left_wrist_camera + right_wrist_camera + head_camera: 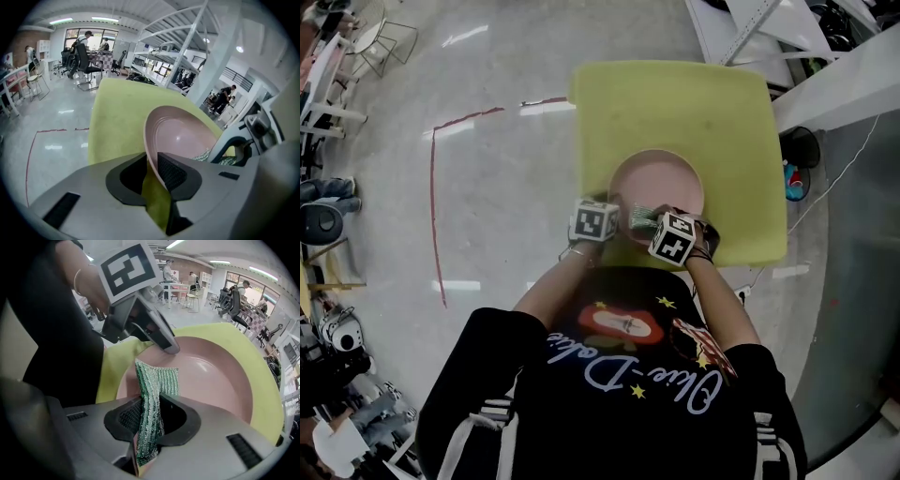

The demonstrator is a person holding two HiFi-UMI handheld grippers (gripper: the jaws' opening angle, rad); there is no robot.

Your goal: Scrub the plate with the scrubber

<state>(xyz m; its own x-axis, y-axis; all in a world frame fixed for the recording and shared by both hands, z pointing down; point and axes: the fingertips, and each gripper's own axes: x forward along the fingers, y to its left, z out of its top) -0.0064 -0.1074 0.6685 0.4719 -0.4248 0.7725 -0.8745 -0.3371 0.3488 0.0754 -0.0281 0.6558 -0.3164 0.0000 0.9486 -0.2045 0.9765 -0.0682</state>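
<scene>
A pink plate (661, 178) lies on a yellow-green table (675, 103), at its near side. My left gripper (617, 218) is shut on the plate's near-left rim (152, 154); the rim runs between its pads. My right gripper (649, 225) is shut on a green striped scrubber (152, 399), which hangs down onto the plate's near inside surface (211, 376). In the right gripper view the left gripper (171, 347) shows at the plate's rim, under its marker cube. In the head view the scrubber (641, 221) peeks out between the two marker cubes.
The yellow-green table (117, 112) is small, with shiny grey floor around it. A red line (433, 187) is marked on the floor to the left. White shelving (187, 42) stands behind the table. Chairs and people are in the far background.
</scene>
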